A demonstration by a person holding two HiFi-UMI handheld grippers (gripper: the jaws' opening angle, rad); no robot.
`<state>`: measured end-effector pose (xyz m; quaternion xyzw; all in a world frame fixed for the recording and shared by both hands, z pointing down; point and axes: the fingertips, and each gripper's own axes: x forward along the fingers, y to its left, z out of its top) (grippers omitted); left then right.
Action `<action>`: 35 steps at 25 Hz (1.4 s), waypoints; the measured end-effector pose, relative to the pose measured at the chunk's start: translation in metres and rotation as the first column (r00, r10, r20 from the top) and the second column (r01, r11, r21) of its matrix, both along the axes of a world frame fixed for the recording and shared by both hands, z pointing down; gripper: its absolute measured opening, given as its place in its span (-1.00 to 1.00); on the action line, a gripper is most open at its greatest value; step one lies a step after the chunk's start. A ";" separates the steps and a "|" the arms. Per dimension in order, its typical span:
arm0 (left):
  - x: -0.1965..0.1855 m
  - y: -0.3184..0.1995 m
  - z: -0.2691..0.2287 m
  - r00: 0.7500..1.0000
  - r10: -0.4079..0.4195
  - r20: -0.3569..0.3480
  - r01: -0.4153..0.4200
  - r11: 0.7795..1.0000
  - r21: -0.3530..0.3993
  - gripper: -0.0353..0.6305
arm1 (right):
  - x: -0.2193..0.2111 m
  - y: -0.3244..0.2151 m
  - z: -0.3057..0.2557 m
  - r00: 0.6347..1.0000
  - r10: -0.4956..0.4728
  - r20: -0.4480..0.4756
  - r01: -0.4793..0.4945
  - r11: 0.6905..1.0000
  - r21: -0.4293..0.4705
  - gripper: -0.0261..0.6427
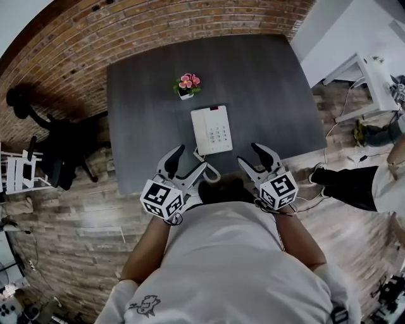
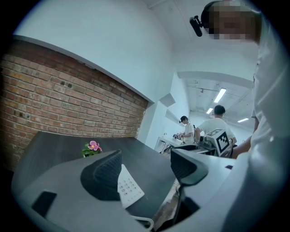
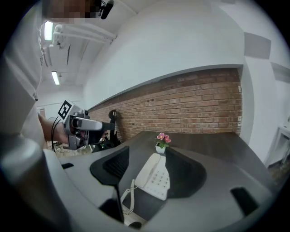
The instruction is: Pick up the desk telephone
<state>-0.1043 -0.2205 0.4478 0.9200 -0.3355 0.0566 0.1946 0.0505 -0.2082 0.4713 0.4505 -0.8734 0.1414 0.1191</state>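
A white desk telephone (image 1: 212, 130) lies on the dark grey table (image 1: 145, 101) near its front edge, handset on its left side, and its coiled cord (image 1: 212, 172) hangs over the edge. My left gripper (image 1: 188, 166) is held open just in front of the phone's left corner, with nothing in it. My right gripper (image 1: 256, 161) is open to the right of the phone, also with nothing between its jaws. The left gripper view has the telephone (image 2: 129, 188) between the jaws of the left gripper (image 2: 145, 170). In the right gripper view the telephone (image 3: 154, 176) lies ahead of the right gripper (image 3: 145, 170).
A small pot of pink flowers (image 1: 186, 85) stands behind the phone. A black office chair (image 1: 57, 145) is at the table's left, with a brick wall (image 1: 158, 19) behind. A white desk (image 1: 373, 76) and a seated person's legs (image 1: 354, 183) are on the right.
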 end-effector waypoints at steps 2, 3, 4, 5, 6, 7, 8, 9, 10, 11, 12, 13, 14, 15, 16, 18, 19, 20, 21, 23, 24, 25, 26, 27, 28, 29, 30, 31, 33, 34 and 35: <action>0.001 -0.006 0.009 1.000 0.003 0.001 -0.003 1.000 -0.029 0.17 | 0.002 -0.006 0.007 1.000 -0.008 -0.010 0.008 1.000 -0.020 -0.16; 0.001 -0.009 0.013 1.000 0.004 0.001 -0.004 0.999 -0.042 0.17 | 0.004 -0.010 0.010 1.000 -0.010 -0.013 0.010 1.000 -0.026 -0.17; 0.002 -0.013 0.017 1.000 0.003 0.003 -0.003 0.999 -0.052 0.18 | 0.006 -0.016 0.012 1.000 -0.013 -0.014 0.012 0.999 -0.031 -0.17; 0.003 -0.017 0.020 1.000 0.002 0.006 -0.002 0.998 -0.059 0.18 | 0.007 -0.021 0.015 1.000 -0.017 -0.013 0.016 0.999 -0.035 -0.19; 0.004 -0.020 0.022 1.000 0.000 0.012 0.001 0.998 -0.063 0.18 | 0.008 -0.025 0.019 1.000 -0.023 -0.013 0.023 0.999 -0.040 -0.22; 0.005 -0.022 0.024 1.000 -0.003 0.020 0.004 0.998 -0.067 0.18 | 0.009 -0.029 0.024 0.999 -0.032 -0.014 0.032 0.998 -0.049 -0.23; 0.007 -0.024 0.027 1.000 -0.006 0.027 0.008 0.997 -0.074 0.18 | 0.010 -0.032 0.029 0.999 -0.044 -0.016 0.043 0.997 -0.061 -0.23; 0.008 -0.027 0.030 0.999 -0.010 0.033 0.013 0.996 -0.084 0.18 | 0.011 -0.036 0.034 0.998 -0.056 -0.018 0.055 0.996 -0.075 -0.23; 0.010 -0.029 0.035 0.999 -0.014 0.037 0.017 0.995 -0.096 0.18 | 0.012 -0.040 0.039 0.997 -0.069 -0.020 0.067 0.994 -0.087 -0.23; 0.010 -0.032 0.040 0.999 -0.017 0.045 0.021 0.994 -0.109 0.18 | 0.013 -0.044 0.045 0.996 -0.083 -0.021 0.080 0.992 -0.099 -0.23; 0.010 -0.034 0.047 0.998 -0.017 0.056 0.024 0.992 -0.122 0.18 | 0.012 -0.049 0.050 0.995 -0.095 -0.021 0.092 0.990 -0.111 -0.23; 0.009 -0.037 0.055 0.997 -0.015 0.070 0.024 0.990 -0.138 0.19 | 0.012 -0.054 0.056 0.994 -0.107 -0.021 0.103 0.987 -0.124 -0.23; 0.009 -0.039 0.064 0.996 -0.013 0.083 0.025 0.988 -0.155 0.19 | 0.013 -0.058 0.063 0.993 -0.117 -0.021 0.112 0.984 -0.140 -0.23; 0.009 -0.041 0.072 0.996 -0.012 0.093 0.028 0.984 -0.174 0.20 | 0.014 -0.062 0.069 0.992 -0.126 -0.023 0.121 0.980 -0.157 -0.23; 0.010 -0.044 0.081 0.995 -0.013 0.099 0.032 0.980 -0.194 0.20 | 0.017 -0.065 0.076 0.990 -0.136 -0.026 0.130 0.976 -0.176 -0.22; 0.012 -0.049 0.096 0.994 -0.016 0.110 0.041 0.973 -0.228 0.21 | 0.022 -0.070 0.091 0.987 -0.155 -0.031 0.145 0.967 -0.208 -0.22; 0.012 -0.052 0.103 0.993 -0.016 0.120 0.044 0.970 -0.238 0.21 | 0.023 -0.073 0.098 0.986 -0.162 -0.033 0.151 0.964 -0.220 -0.22; 0.014 -0.056 0.109 0.991 -0.013 0.134 0.046 0.969 -0.242 0.21 | 0.025 -0.077 0.105 0.985 -0.170 -0.034 0.157 0.960 -0.231 -0.22; 0.015 -0.058 0.115 0.989 -0.010 0.148 0.046 0.969 -0.242 0.21 | 0.026 -0.080 0.111 0.984 -0.177 -0.036 0.163 0.957 -0.241 -0.22; 0.018 -0.063 0.129 0.985 -0.002 0.170 0.045 0.966 -0.253 0.21 | 0.028 -0.085 0.126 0.980 -0.194 -0.039 0.177 0.947 -0.267 -0.22; 0.019 -0.064 0.136 0.984 0.002 0.177 0.046 0.963 -0.266 0.21 | 0.029 -0.087 0.134 0.979 -0.202 -0.039 0.183 0.942 -0.281 -0.22; 0.020 -0.066 0.144 0.983 0.004 0.183 0.048 0.959 -0.280 0.21 | 0.030 -0.089 0.141 0.977 -0.208 -0.040 0.187 0.937 -0.296 -0.22; 0.021 -0.068 0.152 0.982 0.006 0.189 0.050 0.955 -0.292 0.21 | 0.031 -0.092 0.149 0.976 -0.212 -0.040 0.190 0.932 -0.309 -0.22; 0.021 -0.070 0.160 0.981 0.007 0.196 0.053 0.952 -0.301 0.21 | 0.032 -0.094 0.156 0.976 -0.216 -0.041 0.192 0.927 -0.322 -0.22; 0.021 -0.072 0.167 0.979 0.008 0.203 0.057 0.949 -0.310 0.21 | 0.033 -0.096 0.164 0.975 -0.221 -0.039 0.195 0.922 -0.335 -0.22; 0.020 -0.073 0.174 0.978 0.007 0.209 0.061 0.946 -0.320 0.21 | 0.032 -0.097 0.171 0.973 -0.226 -0.036 0.200 0.915 -0.351 -0.22; 0.019 -0.074 0.180 0.977 0.006 0.213 0.066 0.941 -0.331 0.21 | 0.031 -0.098 0.178 0.972 -0.232 -0.030 0.205 0.907 -0.367 -0.22; 0.018 -0.076 0.187 0.977 0.004 0.214 0.071 0.936 -0.343 0.21 | 0.031 -0.099 0.184 0.971 -0.237 -0.024 0.210 0.899 -0.384 -0.22; 0.018 -0.081 0.199 0.978 0.000 0.209 0.079 0.927 -0.367 0.21 | 0.032 -0.104 0.197 0.971 -0.237 -0.014 0.210 0.886 -0.414 -0.22; 0.020 -0.083 0.205 0.978 0.001 0.208 0.080 0.922 -0.379 0.21 | 0.033 -0.107 0.202 0.972 -0.234 -0.009 0.207 0.880 -0.427 -0.22; 0.021 -0.084 0.212 0.978 0.002 0.208 0.081 0.917 -0.391 0.21 | 0.033 -0.110 0.208 0.973 -0.230 -0.003 0.205 0.874 -0.440 -0.22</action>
